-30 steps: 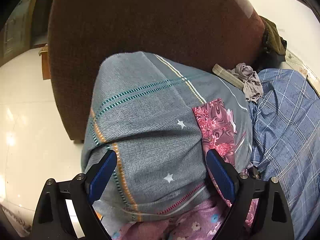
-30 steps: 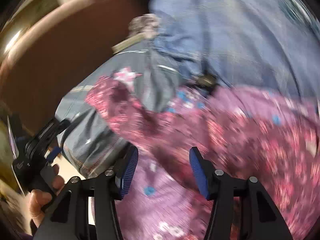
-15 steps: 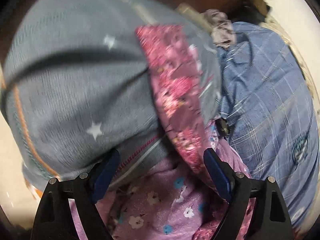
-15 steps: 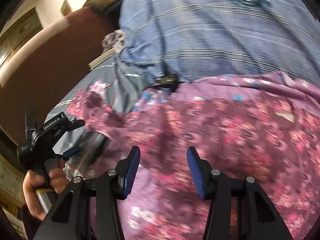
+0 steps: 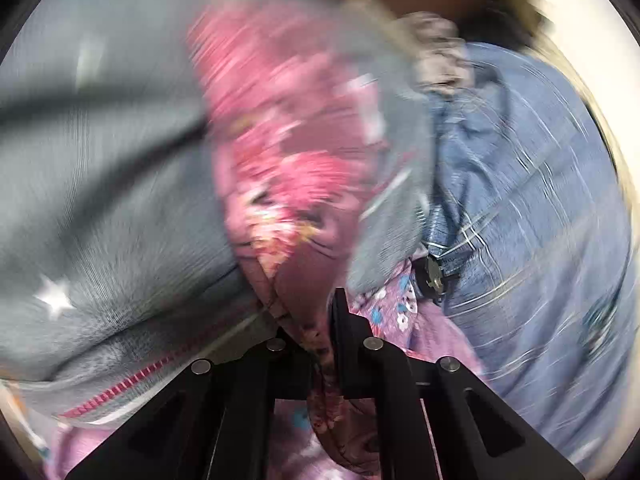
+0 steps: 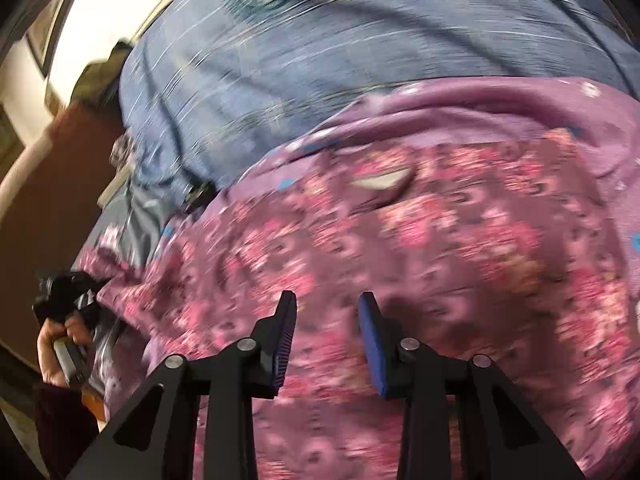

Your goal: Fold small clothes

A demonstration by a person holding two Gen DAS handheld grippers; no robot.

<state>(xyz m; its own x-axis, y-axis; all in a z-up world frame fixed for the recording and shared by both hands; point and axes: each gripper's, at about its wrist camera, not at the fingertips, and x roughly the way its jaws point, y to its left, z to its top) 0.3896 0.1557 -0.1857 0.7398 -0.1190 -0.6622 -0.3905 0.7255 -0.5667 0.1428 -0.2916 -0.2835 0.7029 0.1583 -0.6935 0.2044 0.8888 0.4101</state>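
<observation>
At the left, our left hand-held gripper (image 5: 320, 320) is pressed together on a fold at the edge of the floral cloth (image 5: 288, 168), which lies over the grey starred cover (image 5: 100, 200) and the lilac sheet (image 6: 460, 100) on the bed. To the right, our right hand-held gripper (image 6: 326, 336) hovers over the same cloth, jaws closing, nothing yet pinched between them. We judge the cloth light, limp and prone to bunching, so we should take its near edge or a corner, opposite the left grip.
</observation>
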